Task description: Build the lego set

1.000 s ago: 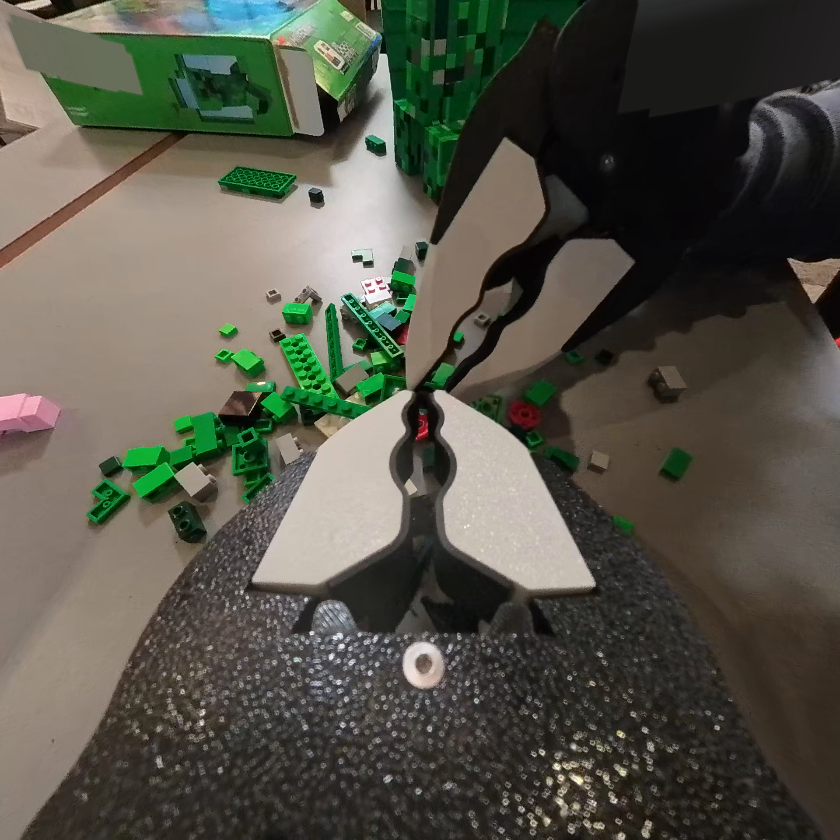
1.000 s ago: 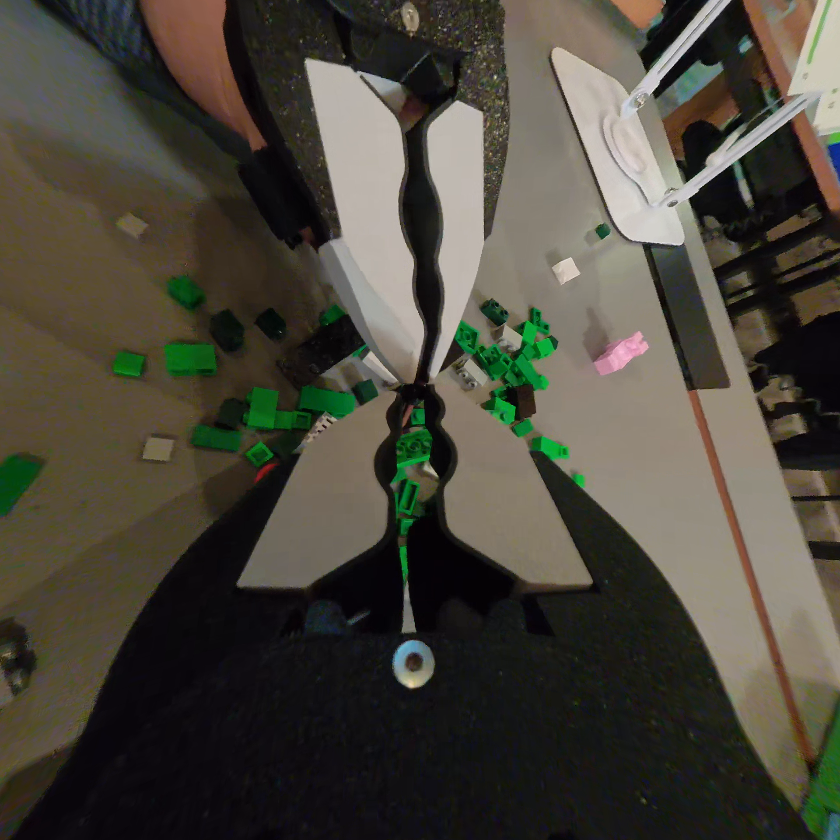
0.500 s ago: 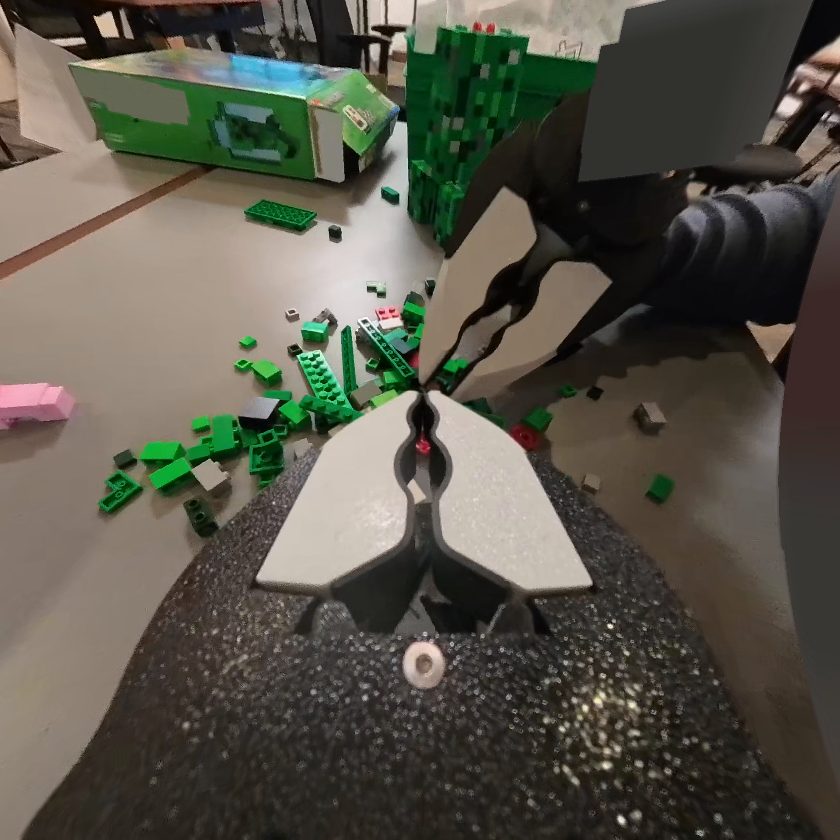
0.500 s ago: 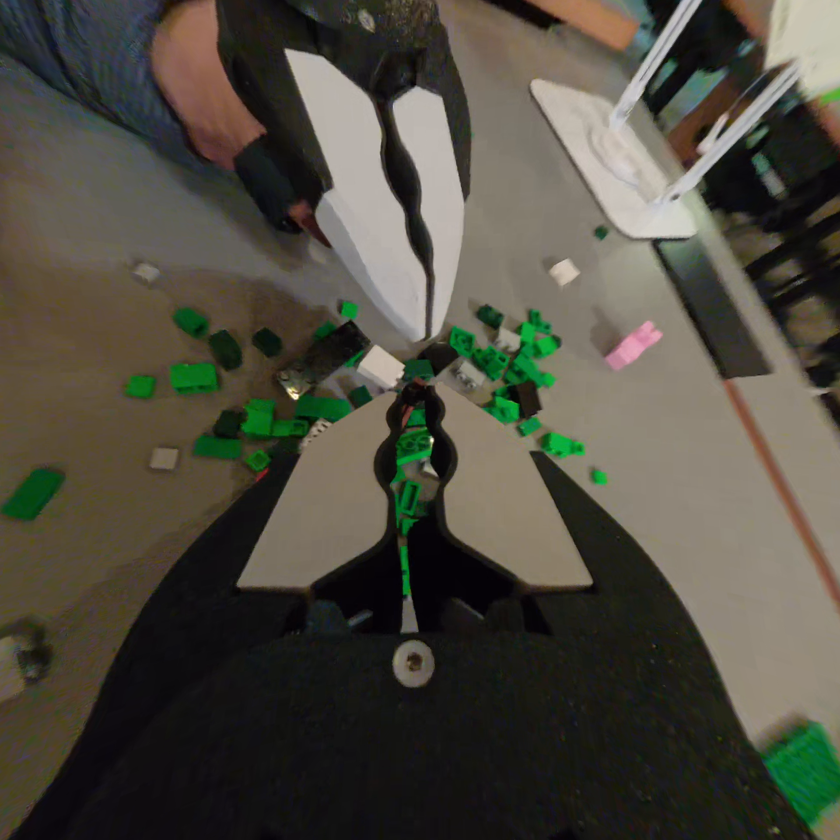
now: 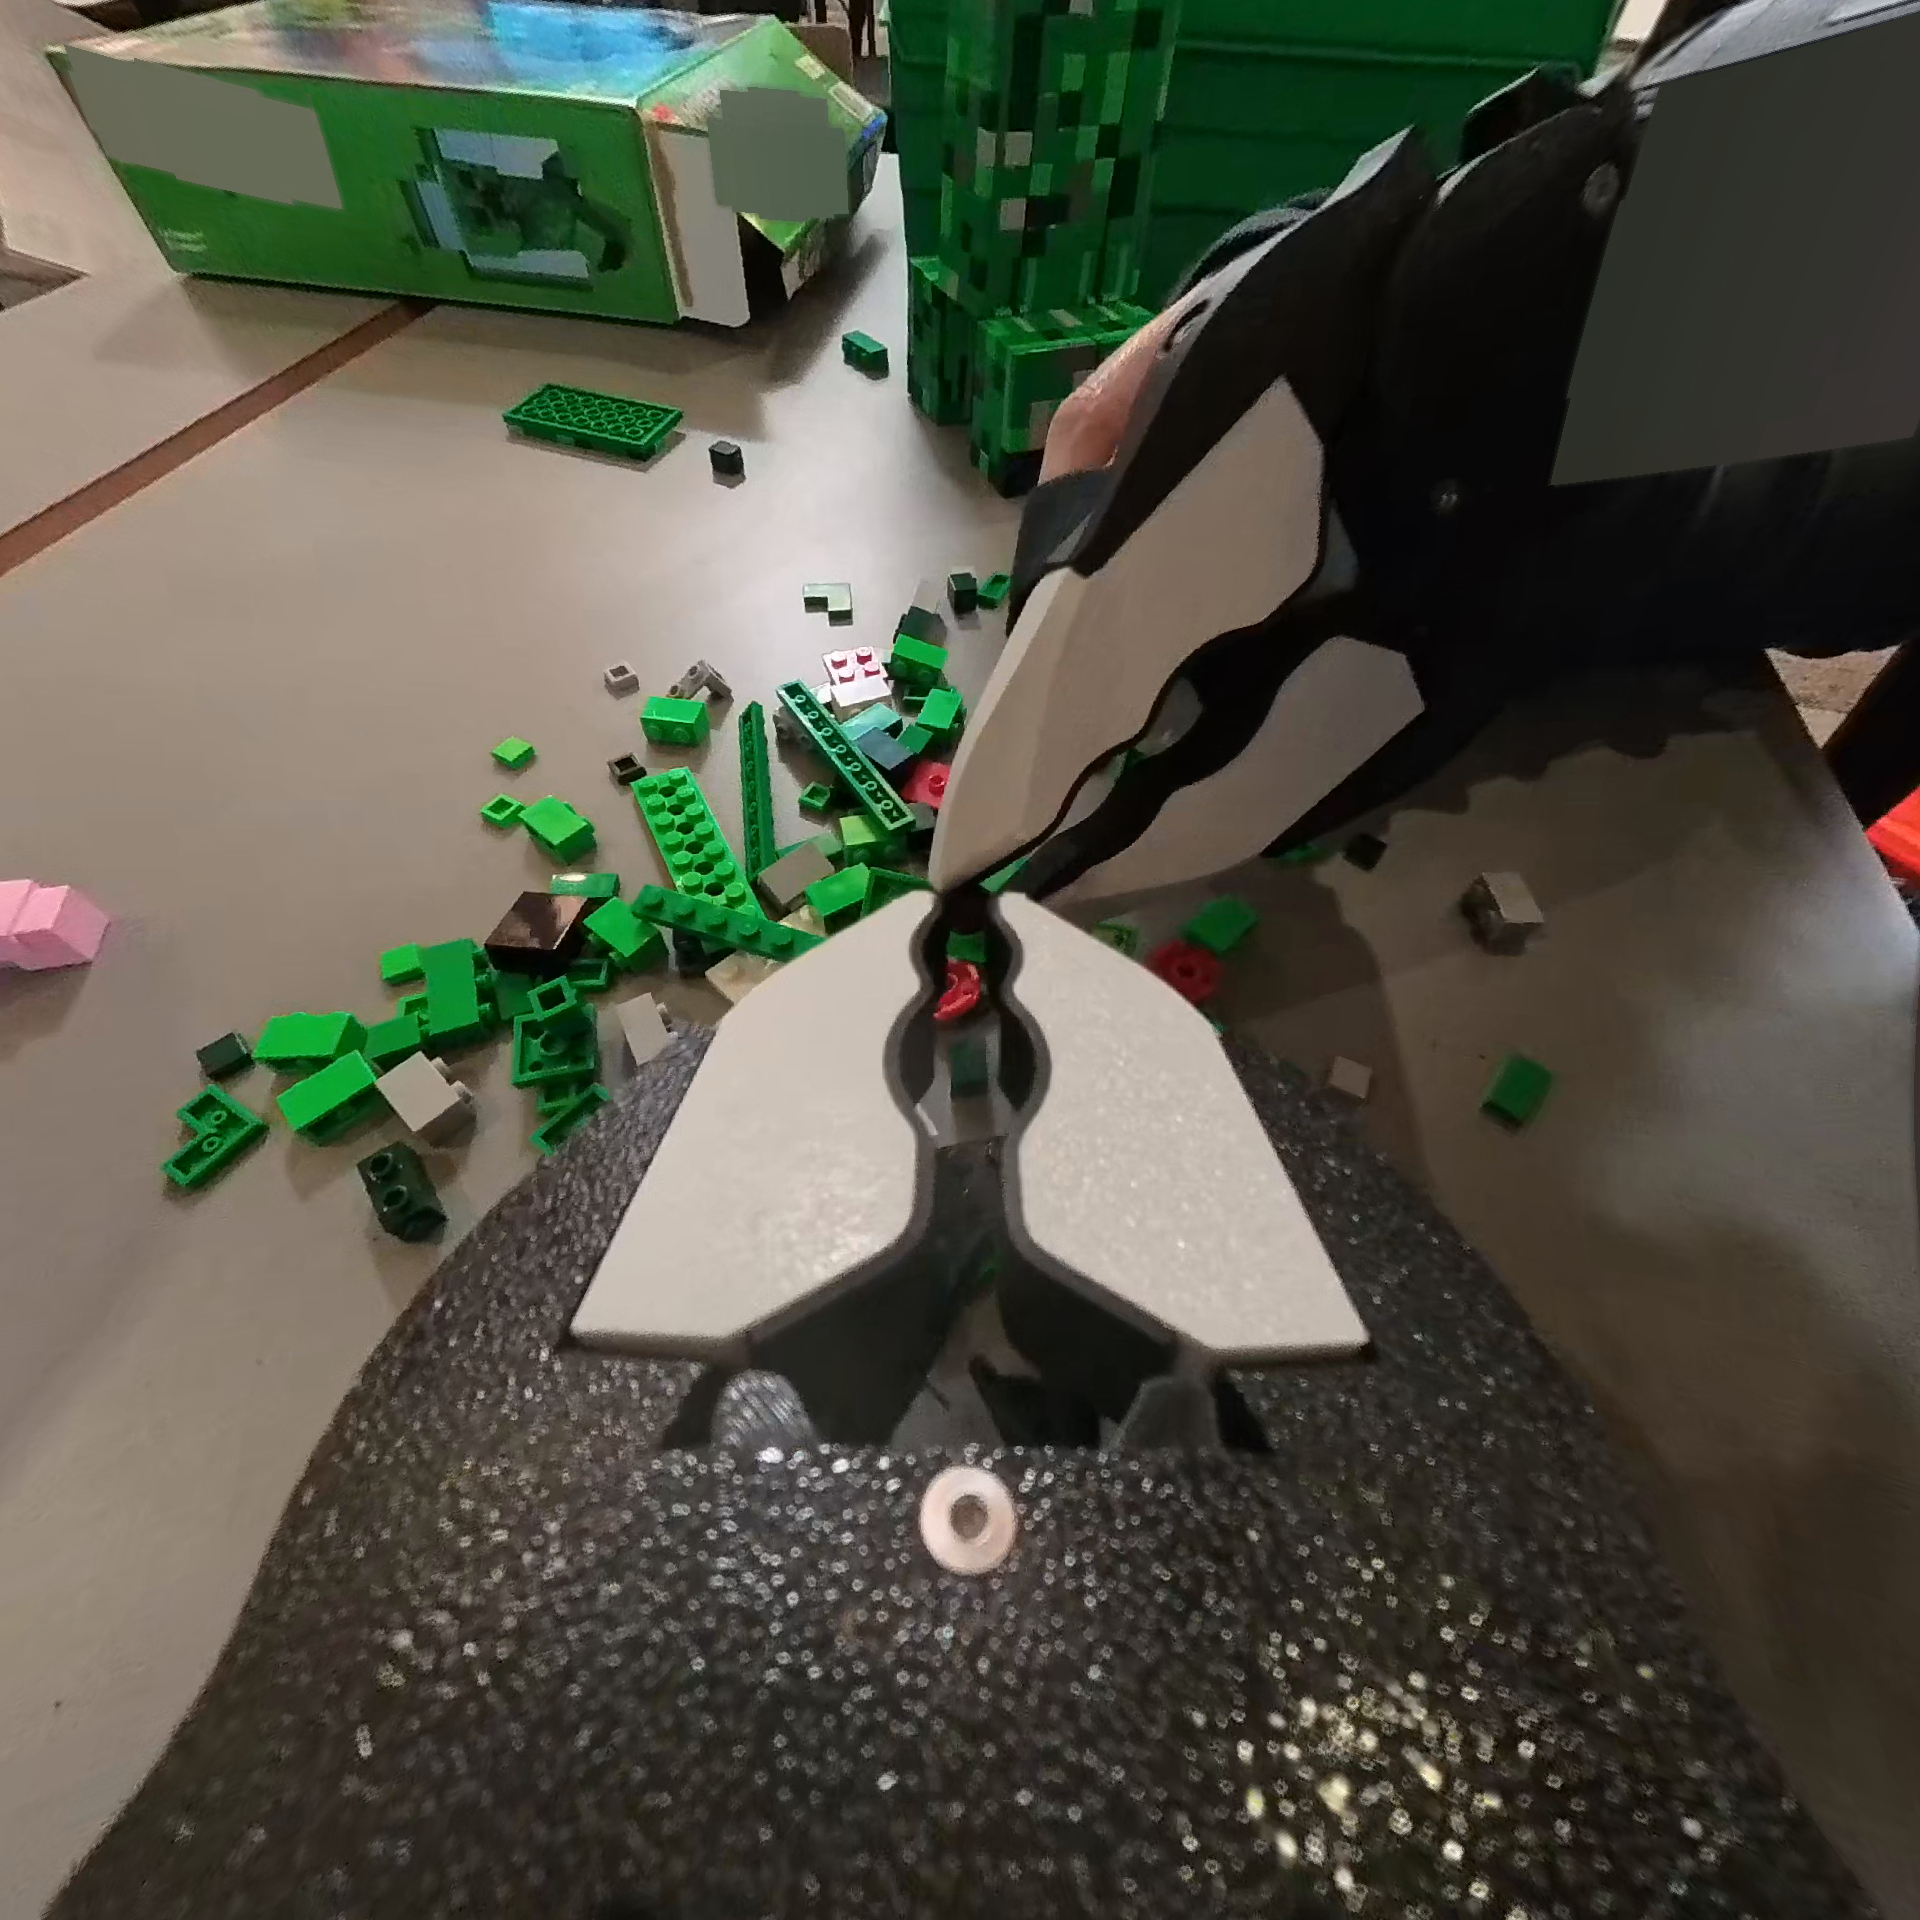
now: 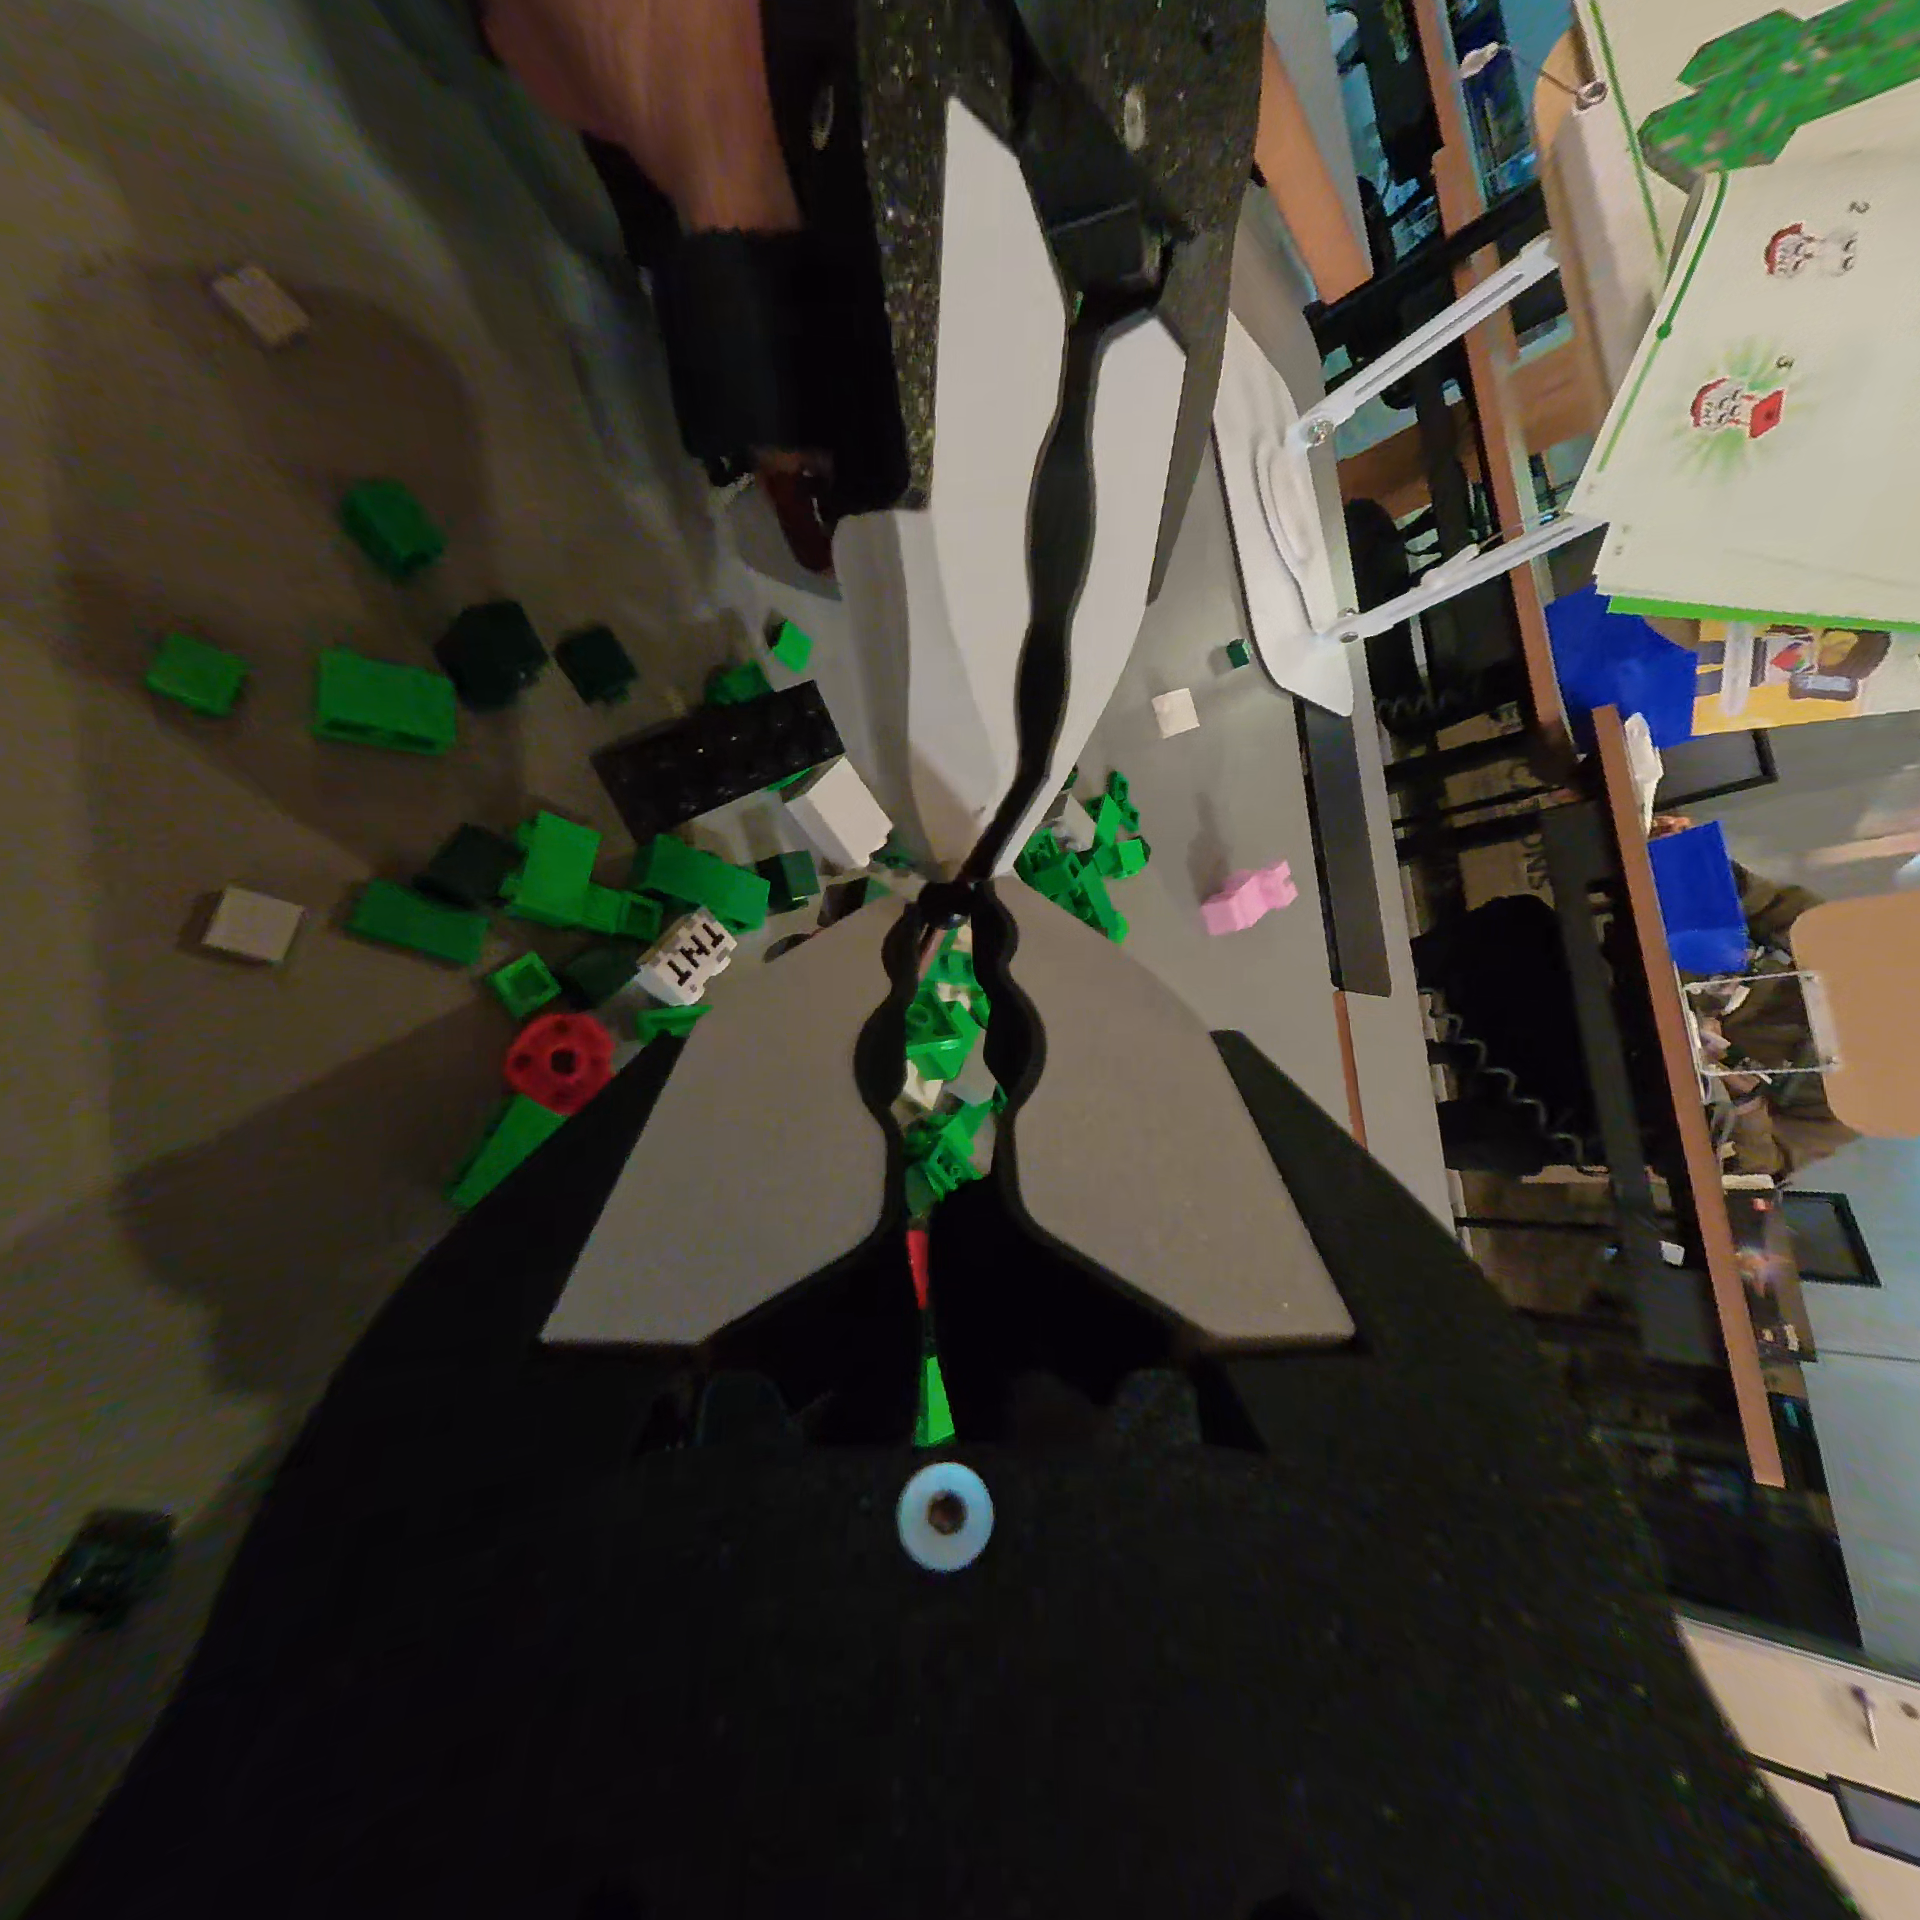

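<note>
Green loose bricks (image 5: 686, 831) mid-table | both grippers' fingers closed, tips touching above

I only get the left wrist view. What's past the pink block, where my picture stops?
Observer: In the right wrist view, a white stand sits on the table, farther along from the pink block.
Operator: Ooh, what's it holding?
Observer: An instruction booklet, propped up on the stand's arms with a pictured page showing.
</note>
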`<state>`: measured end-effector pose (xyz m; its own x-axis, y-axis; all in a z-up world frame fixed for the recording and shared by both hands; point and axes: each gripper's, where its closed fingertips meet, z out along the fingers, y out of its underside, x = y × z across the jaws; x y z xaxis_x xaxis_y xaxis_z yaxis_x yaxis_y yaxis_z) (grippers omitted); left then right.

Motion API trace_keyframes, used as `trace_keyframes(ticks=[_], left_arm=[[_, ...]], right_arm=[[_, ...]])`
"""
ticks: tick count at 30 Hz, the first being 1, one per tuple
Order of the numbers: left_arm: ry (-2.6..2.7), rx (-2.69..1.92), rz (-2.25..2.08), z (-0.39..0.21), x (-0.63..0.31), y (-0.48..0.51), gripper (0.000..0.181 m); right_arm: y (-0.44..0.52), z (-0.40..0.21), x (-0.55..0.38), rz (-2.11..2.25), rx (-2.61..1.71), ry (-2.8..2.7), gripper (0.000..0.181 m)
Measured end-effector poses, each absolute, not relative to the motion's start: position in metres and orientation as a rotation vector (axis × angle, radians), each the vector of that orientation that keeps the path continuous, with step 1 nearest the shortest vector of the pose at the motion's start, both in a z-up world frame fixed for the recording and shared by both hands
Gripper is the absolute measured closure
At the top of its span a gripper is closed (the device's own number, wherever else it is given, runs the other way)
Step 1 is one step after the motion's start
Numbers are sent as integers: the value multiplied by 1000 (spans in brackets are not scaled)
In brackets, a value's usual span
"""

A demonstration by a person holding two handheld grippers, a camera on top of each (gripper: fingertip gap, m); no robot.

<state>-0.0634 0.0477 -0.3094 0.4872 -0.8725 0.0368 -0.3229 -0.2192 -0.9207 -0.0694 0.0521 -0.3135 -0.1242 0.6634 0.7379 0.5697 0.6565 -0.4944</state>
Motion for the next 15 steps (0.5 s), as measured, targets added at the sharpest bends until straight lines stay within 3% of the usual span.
trace_keyframes(ticks=[15], left_arm=[[1148, -1714, -435, -315, -68, 50, 178]], right_arm=[[56, -319, -72, 97, -1114, -1793, 171]])
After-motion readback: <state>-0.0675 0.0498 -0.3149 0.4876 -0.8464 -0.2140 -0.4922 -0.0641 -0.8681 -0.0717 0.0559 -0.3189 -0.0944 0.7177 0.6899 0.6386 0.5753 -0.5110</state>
